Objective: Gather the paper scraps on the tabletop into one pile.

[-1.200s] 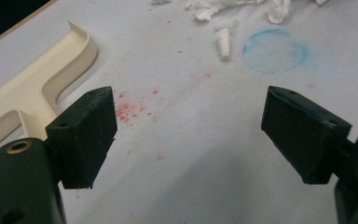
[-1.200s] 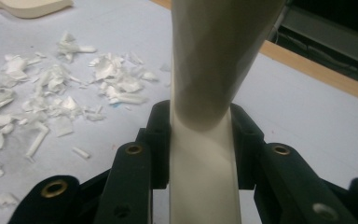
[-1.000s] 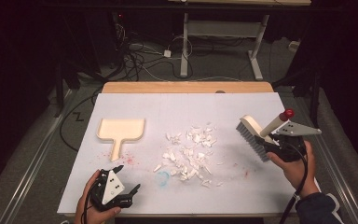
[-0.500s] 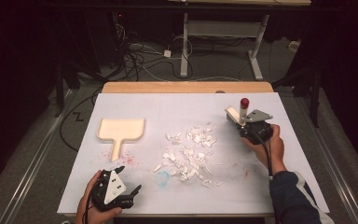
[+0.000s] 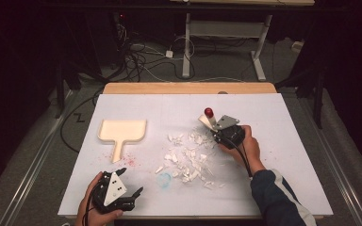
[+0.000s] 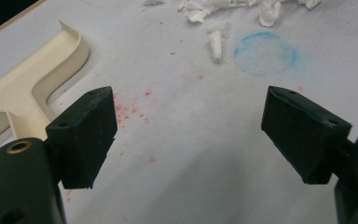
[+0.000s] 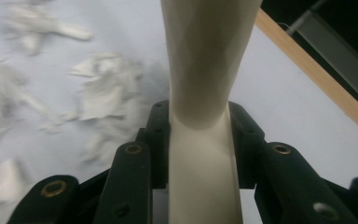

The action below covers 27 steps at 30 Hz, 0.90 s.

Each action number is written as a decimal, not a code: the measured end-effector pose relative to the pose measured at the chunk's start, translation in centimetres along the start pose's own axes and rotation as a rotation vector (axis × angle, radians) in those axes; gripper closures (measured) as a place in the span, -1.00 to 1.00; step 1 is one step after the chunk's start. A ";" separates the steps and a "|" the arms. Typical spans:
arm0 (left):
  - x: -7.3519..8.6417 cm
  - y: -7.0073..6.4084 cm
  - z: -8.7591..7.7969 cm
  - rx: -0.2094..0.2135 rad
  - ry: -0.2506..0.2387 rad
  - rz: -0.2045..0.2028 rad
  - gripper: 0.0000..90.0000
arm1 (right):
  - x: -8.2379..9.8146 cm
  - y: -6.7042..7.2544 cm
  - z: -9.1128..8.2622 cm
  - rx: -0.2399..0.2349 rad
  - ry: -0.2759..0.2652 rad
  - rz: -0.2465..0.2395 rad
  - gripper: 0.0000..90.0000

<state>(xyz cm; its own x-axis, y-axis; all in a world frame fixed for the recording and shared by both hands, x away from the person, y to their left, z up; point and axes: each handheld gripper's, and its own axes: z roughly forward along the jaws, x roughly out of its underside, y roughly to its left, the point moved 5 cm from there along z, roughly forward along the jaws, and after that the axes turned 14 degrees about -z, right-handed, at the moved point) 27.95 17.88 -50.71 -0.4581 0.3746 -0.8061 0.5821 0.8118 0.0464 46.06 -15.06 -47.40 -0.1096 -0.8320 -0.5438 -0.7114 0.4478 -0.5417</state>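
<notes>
1. right tool (image 5: 215,128) sits at the far right edge of the paper scrap pile (image 5: 188,157), its jaws clamped on the cream handle of a brush (image 7: 205,84); in the right gripper view the handle runs straight up between the jaws.
2. in the high view a red knob (image 5: 209,112) stands just above that tool, beyond the pile.
3. left tool (image 5: 131,183) rests near the front edge of the tabletop (image 5: 287,122), to the near left of the pile, held in the person's left hand (image 5: 92,207); its jaws stand wide apart with nothing between them, as the left gripper view shows.
4. cream dustpan (image 5: 121,133) lies flat to the left of the pile, well apart from it, handle pointing toward the front edge; its tray looks bare inside.
5. pile of torn white scraps is spread loosely over the middle of the white tabletop.
6. a faint blue ring (image 6: 265,53) marks the surface just near-left of the pile, and red speckles (image 6: 130,112) lie between the ring and the dustpan handle.
</notes>
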 end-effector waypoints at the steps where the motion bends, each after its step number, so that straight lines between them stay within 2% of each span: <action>1: 0.0 0.0 0.0 -0.001 0.001 0.002 -0.62 | 0.0 0.6 -0.3 -0.018 0.000 -0.023 0.49; 2: 0.0 -0.1 0.0 0.002 0.001 0.003 -0.62 | -0.1 1.3 -0.5 -0.037 -0.007 -0.045 0.49; 4: 0.0 -0.1 0.0 0.008 0.001 -0.004 -0.62 | 0.0 2.5 -1.3 -0.045 -0.010 -0.094 0.49; 6: 0.0 -0.1 0.0 0.011 0.000 -0.012 -0.62 | 0.2 3.4 -2.4 -0.074 -0.036 -0.114 0.49; 11: -0.1 -0.1 0.1 0.012 0.003 -0.015 -0.62 | 0.6 5.0 -5.2 -0.139 -0.092 -0.136 0.49; 12: -0.1 -0.1 0.1 0.011 0.003 -0.015 -0.61 | 0.9 5.7 -6.3 -0.166 -0.115 -0.146 0.49; 15: -0.1 -0.2 0.1 0.012 0.001 -0.015 -0.61 | 1.1 6.2 -7.2 -0.178 -0.122 -0.151 0.49; 17: -0.1 -0.2 0.1 0.012 0.003 -0.009 -0.61 | 1.1 6.3 -8.0 -0.183 -0.132 -0.152 0.50; 20: -0.2 -0.2 0.1 0.010 -0.002 -0.011 -0.61 | 0.9 5.8 -9.3 -0.185 -0.162 -0.125 0.51; 23: -0.3 -0.2 0.2 0.006 -0.001 -0.015 -0.61 | 0.8 4.9 -10.4 -0.132 -0.183 -0.104 0.51; 27: -0.3 -0.2 0.2 0.009 -0.004 -0.014 -0.61 | 0.8 3.5 -11.2 -0.108 -0.202 -0.049 0.51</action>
<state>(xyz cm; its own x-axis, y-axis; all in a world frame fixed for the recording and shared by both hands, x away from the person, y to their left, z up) 28.10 17.46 -50.56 -0.4637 0.3616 -0.8089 0.5815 0.8130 0.0300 35.71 -17.85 -42.56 0.0603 -0.7646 -0.6417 -0.7837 0.3619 -0.5049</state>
